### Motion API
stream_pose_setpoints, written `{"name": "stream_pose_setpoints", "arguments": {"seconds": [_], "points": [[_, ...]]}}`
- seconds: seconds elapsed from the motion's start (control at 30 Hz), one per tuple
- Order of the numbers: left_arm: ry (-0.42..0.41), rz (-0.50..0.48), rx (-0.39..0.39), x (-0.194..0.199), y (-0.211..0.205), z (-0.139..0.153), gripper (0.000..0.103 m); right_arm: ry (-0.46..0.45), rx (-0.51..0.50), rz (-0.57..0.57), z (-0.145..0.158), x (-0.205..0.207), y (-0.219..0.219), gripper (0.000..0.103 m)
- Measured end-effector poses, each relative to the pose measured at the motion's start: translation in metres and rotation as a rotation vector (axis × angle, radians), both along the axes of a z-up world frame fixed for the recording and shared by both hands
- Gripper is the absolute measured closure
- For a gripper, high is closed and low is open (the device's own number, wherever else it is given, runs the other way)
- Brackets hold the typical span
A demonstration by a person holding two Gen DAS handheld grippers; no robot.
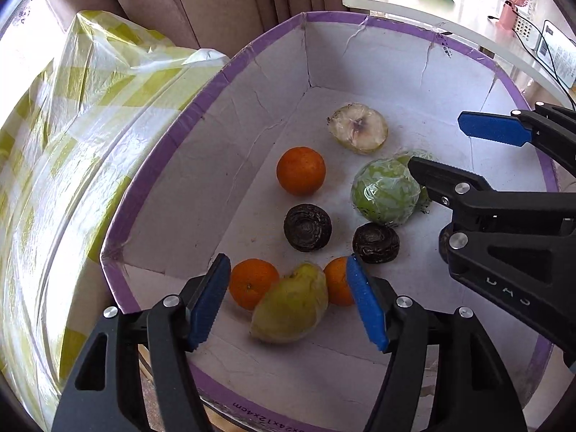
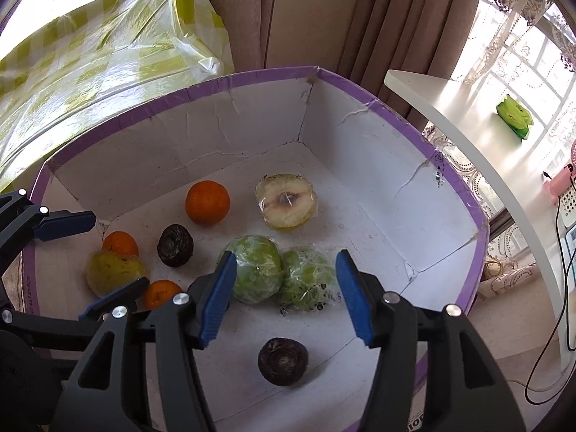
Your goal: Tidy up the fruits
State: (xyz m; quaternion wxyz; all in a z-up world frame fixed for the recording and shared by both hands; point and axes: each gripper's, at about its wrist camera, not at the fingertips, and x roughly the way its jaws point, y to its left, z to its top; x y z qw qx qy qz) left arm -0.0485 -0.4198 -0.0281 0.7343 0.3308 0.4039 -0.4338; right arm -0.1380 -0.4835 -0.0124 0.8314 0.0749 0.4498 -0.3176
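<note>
Purple tape edges a white cardboard box (image 1: 360,57) that holds all the fruit. Both grippers hover over it with their blue-padded fingers apart and nothing between them.

The left gripper (image 1: 288,302) hangs above the near-left corner. Seen between its fingers is a wrapped yellow-green mango (image 1: 289,306), with one orange (image 1: 252,286) touching it on the left and another orange (image 1: 336,280) on the right, partly hidden behind the right finger. Further in lie two dark, ridged round fruits (image 1: 307,227), near each other but apart, and a third orange (image 1: 300,170) alone toward the left wall.

The right gripper (image 2: 286,295) hovers over two green fruits in cling film (image 2: 257,270), which touch each other side by side; the left finger covers the edge of the nearer one. One dark fruit (image 2: 283,361) lies just below the fingers. A cut pale half fruit in film (image 2: 287,201) lies face up near the far wall, apart from the rest.

Beside the box on the left is a yellow-checked plastic bag (image 1: 72,136). Behind stand brown curtains (image 2: 324,18). To the right is a white desk (image 2: 450,115) carrying a green packet (image 2: 514,116) and a pink fan (image 1: 513,0).
</note>
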Motion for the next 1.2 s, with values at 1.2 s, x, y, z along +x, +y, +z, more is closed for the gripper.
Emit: {"name": "stream_pose_setpoints", "arguments": {"seconds": [1.2], "points": [[0.162, 0.23, -0.372, -0.015, 0.087, 0.046, 0.016, -0.061, -0.086, -0.07, 0.042, -0.053, 0.026, 0.021]]}}
